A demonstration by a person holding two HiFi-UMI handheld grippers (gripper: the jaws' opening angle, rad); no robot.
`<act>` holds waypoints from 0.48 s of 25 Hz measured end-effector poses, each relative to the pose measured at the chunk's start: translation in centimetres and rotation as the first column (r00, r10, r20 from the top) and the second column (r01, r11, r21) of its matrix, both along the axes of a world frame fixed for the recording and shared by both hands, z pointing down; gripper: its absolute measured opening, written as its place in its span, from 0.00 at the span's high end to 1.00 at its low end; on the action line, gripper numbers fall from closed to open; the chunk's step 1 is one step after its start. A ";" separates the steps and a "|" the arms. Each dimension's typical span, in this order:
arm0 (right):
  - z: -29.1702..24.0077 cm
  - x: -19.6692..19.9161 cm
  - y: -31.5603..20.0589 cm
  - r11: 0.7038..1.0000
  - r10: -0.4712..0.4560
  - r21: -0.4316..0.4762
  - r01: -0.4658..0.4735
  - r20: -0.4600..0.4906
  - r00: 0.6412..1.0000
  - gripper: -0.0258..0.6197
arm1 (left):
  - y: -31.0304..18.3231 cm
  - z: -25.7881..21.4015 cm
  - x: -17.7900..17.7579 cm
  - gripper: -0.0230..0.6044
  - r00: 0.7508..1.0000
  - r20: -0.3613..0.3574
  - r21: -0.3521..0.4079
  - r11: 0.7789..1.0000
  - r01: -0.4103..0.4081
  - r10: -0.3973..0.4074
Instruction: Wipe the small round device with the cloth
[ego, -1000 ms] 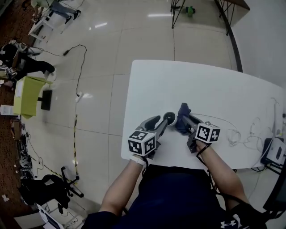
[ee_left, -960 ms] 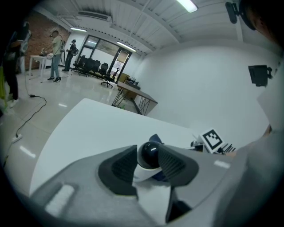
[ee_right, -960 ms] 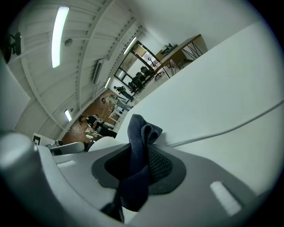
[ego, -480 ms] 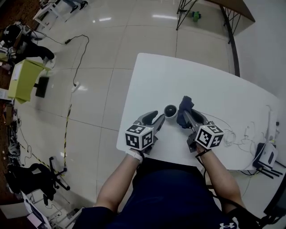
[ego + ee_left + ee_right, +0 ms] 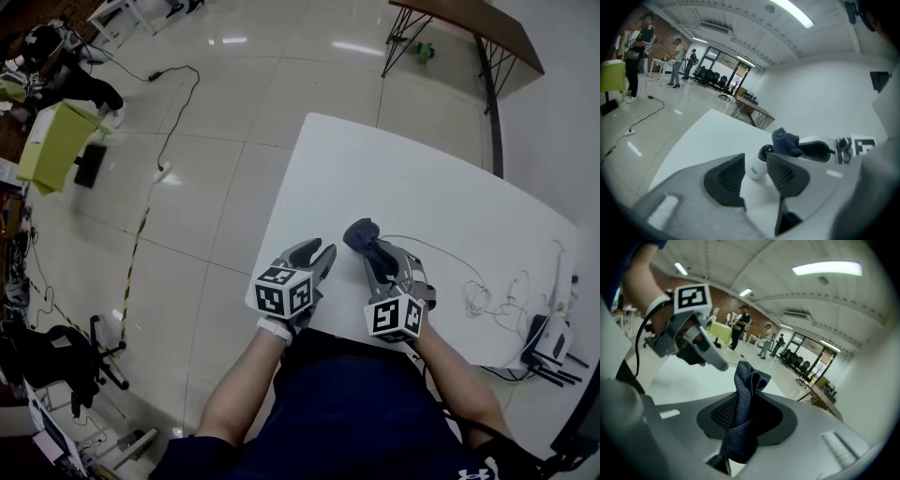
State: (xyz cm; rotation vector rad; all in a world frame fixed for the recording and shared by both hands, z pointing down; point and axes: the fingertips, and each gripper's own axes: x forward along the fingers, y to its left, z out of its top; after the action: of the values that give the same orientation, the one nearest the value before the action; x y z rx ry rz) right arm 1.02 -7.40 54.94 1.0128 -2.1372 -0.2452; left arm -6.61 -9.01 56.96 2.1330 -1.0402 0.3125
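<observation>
Where the tiled floor shows left of the table (image 5: 403,178), a yellow-green box (image 5: 54,142) stands well off from it, and a black cord (image 5: 174,112) trails nearer the table's left edge. Over the table's near edge, toward its left corner, the left gripper (image 5: 315,253) points away from the person. Its own view shows the jaws clenched on the device (image 5: 756,165): the white body sits between the two ribbed pads, touching both, and the dark lens end sticks out past the tips. Whether the device rests on the table or hangs just above it cannot be told. Just right of it over the table, the cloth (image 5: 744,408), dark blue and bunched, meets the lens end; in the head view it covers the device. The right gripper (image 5: 377,253) grasps that cloth over the table's near middle, with a fold pinched between its pads and the rest standing up past the tips. Farther right on the table, thin white cables (image 5: 480,296) lie in loops, and a white router (image 5: 551,339) sits at the table's near right corner.
</observation>
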 end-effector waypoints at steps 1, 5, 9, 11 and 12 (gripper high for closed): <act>0.7 -0.5 0.5 0.999 -0.030 0.015 0.031 -0.047 0.998 0.80 | 0.2 0.1 -0.4 0.73 1.000 0.001 -0.004 1.000 0.009 -0.009; 2.8 -1.8 1.8 0.995 -0.091 0.020 0.093 -0.106 0.990 0.79 | 0.9 0.8 -1.3 0.73 1.000 0.006 -0.026 0.999 0.027 -0.027; 4.8 -2.7 2.4 0.990 -0.140 -0.008 0.141 -0.160 0.977 0.80 | 1.2 1.2 -1.7 0.73 1.000 0.008 -0.041 0.999 0.031 -0.030; 6.3 -2.7 2.6 0.987 -0.163 -0.045 0.157 -0.197 0.967 0.79 | 1.2 1.4 -1.6 0.73 1.000 0.007 -0.047 0.998 0.030 -0.030; 7.1 -2.6 2.7 0.984 -0.174 -0.061 0.165 -0.220 0.960 0.79 | 1.2 1.4 -1.5 0.73 1.000 0.006 -0.049 0.998 0.030 -0.029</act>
State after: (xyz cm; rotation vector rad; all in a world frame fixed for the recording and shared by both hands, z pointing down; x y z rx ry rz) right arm -1.60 -4.66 62.01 0.7400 -2.0140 -0.3776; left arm -8.12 -7.78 58.40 2.0723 -1.0558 0.3265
